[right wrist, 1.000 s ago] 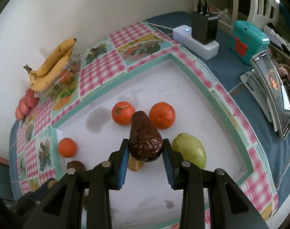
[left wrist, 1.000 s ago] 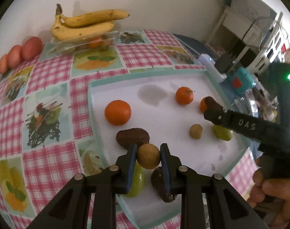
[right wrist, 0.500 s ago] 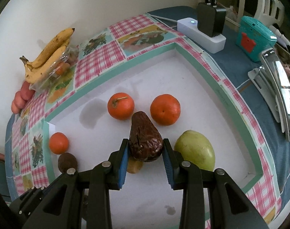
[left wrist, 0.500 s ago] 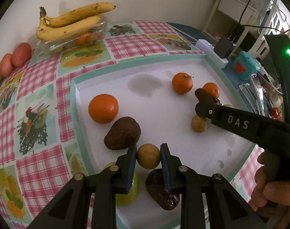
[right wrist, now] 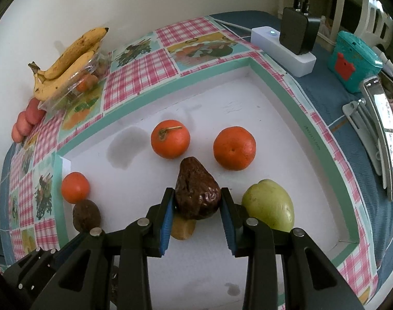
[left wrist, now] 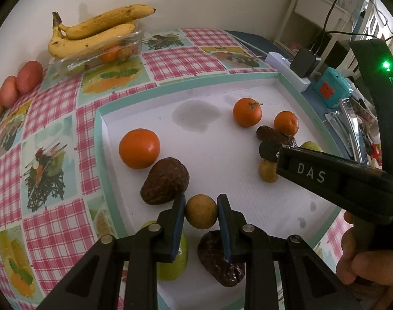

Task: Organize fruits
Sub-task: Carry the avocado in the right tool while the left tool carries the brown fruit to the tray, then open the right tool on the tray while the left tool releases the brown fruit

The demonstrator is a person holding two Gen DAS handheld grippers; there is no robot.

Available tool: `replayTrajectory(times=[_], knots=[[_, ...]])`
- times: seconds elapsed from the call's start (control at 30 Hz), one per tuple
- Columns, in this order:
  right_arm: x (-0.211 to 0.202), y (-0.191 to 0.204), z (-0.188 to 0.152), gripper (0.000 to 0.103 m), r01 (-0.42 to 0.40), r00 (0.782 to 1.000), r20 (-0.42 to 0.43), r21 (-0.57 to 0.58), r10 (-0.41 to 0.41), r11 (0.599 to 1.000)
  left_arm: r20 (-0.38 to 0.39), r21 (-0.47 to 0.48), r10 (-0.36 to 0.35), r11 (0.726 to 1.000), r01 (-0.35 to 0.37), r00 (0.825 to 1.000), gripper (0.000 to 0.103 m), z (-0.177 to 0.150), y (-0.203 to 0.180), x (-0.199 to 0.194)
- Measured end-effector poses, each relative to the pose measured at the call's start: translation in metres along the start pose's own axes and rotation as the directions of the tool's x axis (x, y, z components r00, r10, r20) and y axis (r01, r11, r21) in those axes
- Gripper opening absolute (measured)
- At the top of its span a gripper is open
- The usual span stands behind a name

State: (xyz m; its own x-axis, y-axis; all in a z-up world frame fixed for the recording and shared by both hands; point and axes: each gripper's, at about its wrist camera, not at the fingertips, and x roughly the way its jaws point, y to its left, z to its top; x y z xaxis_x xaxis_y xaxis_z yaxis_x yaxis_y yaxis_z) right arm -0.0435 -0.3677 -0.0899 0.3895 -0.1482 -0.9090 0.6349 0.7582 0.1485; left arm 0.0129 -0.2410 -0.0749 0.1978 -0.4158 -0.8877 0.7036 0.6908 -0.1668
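You work over a white tray (right wrist: 287,134) with a green rim, set on a checked cloth (left wrist: 54,222) against a pale wall. At 11 o'clock in the right view, bananas (right wrist: 67,59) lie on a clear box (right wrist: 75,87); at 1 o'clock stands a power strip (right wrist: 281,49) with a charger, and a teal box (right wrist: 355,62) beside it.

Around your right gripper (right wrist: 197,211) lie two oranges (right wrist: 170,142) at 12 o'clock and a green fruit (right wrist: 269,208) at 3 o'clock, just beside its finger.

This gripper is closed on a dark, wrinkled avocado (right wrist: 196,193). Your left gripper (left wrist: 200,215) clamps a small round tan fruit (left wrist: 201,211) above the tray; another avocado (left wrist: 165,180) lies at 10 o'clock, near it.
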Motion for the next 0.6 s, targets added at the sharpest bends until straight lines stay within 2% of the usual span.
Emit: replayTrajectory(times=[0.27, 0.4, 0.6], knots=[[0.0005, 0.0002, 0.0003, 0.038, -0.001, 1.000, -0.007, -0.001, 0.001, 1.000, -0.005, -0.008, -0.001, 1.000, 0.001, 1.000, 0.028, 0.0006, -0.0005, -0.0003], [0.0018, -0.0016, -0.0001, 0.044, 0.001, 1.000, -0.013, 0.007, -0.001, 1.000, -0.006, -0.008, -0.005, 1.000, 0.005, 1.000, 0.029, 0.0003, 0.0000, -0.0008], [-0.0001, 0.0008, 0.0004, 0.044, 0.001, 1.000, -0.010, -0.001, -0.001, 1.000, -0.014, -0.014, -0.019, 1.000, 0.019, 1.000, 0.031, 0.0008, 0.0007, -0.0032]])
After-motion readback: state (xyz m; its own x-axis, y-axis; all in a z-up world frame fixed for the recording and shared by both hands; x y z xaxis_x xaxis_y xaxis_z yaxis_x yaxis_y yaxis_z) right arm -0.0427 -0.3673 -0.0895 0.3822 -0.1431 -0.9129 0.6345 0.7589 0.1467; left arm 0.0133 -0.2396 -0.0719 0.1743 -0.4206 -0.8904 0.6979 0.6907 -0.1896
